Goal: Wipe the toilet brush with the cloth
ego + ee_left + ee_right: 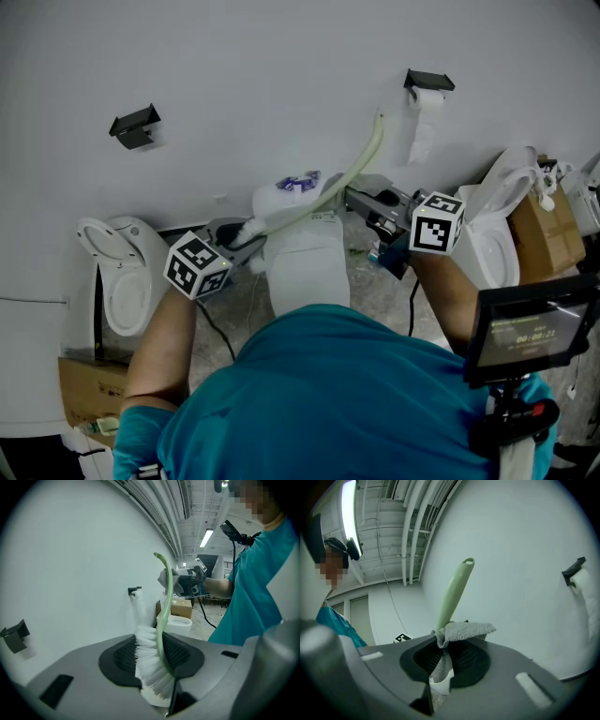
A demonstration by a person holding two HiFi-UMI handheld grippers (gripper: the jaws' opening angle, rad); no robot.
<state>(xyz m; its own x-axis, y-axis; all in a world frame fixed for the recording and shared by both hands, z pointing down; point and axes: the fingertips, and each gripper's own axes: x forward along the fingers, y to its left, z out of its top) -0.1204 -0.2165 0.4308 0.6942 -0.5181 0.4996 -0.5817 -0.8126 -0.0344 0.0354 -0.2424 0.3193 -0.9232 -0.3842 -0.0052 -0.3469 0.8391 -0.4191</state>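
Observation:
The toilet brush has a pale green curved handle [361, 159] and white bristles [150, 660]. My left gripper [154, 660] is shut on the bristle head, with the handle [164, 597] rising away from it. In the head view this gripper [246, 242] sits at the left of the middle toilet. My right gripper [449, 657] is shut on a grey cloth [466, 630], which is folded around the handle [454, 592] partway up. In the head view the right gripper [364, 200] holds the cloth on the handle, above the toilet tank.
A white toilet [309, 272] stands directly below the brush, with another toilet [117, 281] at the left and a third [497, 234] at the right. Toilet paper [427, 117] hangs on the white wall. Cardboard boxes [548, 225] stand at the right. A screen [530, 333] is mounted near my right arm.

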